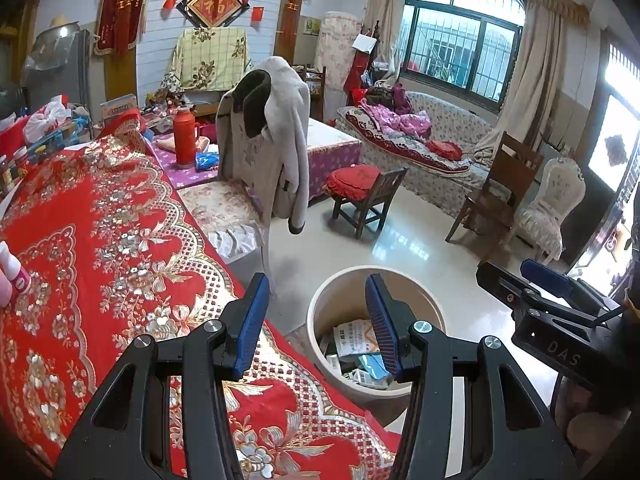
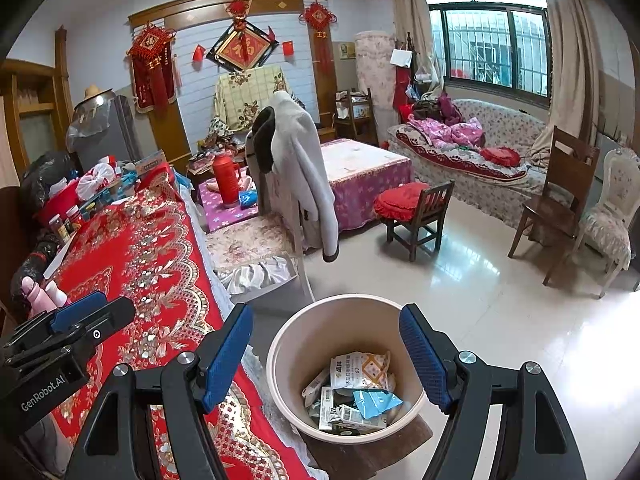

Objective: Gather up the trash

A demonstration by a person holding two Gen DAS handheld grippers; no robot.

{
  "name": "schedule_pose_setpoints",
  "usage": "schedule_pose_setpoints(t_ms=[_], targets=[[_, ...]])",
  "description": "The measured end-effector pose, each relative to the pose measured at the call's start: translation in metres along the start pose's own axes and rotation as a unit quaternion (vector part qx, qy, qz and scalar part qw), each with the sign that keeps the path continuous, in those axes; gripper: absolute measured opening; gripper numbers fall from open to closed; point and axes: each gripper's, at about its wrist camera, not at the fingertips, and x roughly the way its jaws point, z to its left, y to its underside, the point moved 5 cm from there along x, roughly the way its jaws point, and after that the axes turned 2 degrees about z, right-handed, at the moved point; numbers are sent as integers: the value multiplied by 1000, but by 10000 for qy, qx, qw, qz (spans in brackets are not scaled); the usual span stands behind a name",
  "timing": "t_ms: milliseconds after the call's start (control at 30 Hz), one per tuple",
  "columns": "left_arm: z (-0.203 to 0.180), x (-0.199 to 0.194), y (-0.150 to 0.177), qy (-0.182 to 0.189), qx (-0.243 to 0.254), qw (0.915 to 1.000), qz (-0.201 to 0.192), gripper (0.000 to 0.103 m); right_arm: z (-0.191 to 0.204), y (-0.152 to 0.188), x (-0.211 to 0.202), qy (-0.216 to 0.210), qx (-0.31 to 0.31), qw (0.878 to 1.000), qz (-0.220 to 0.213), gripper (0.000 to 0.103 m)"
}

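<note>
Both grippers, left (image 1: 316, 320) and right (image 2: 328, 356), gape wide, empty, above the trash bucket (image 2: 280, 344) holding wrappers (image 2: 360, 372). Drop step looks finished; next: seek remaining trash on the red tablecloth (image 2: 152, 248).

Daylit room, sharp centre, heavy fisheye bending at the rims.

Daylight pours in from the barred window (image 2: 490, 36) at 1 o'clock and a blown-out doorway (image 1: 616, 152) at 3 o'clock; the glossy floor (image 2: 500, 288) carries white glare, corners fall to black vignette, and a soft shadow lies inside the bin (image 2: 344, 332).
</note>
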Motion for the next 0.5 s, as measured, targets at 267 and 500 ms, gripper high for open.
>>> schedule_pose_setpoints(t_ms=[267,500], targets=[[0,1,1,6,-12,10000,35,48,0,0,0,4,0,10000,14,74],[0,1,3,3,-41,10000,55,48,1,5,3,22,-2,10000,58,74]])
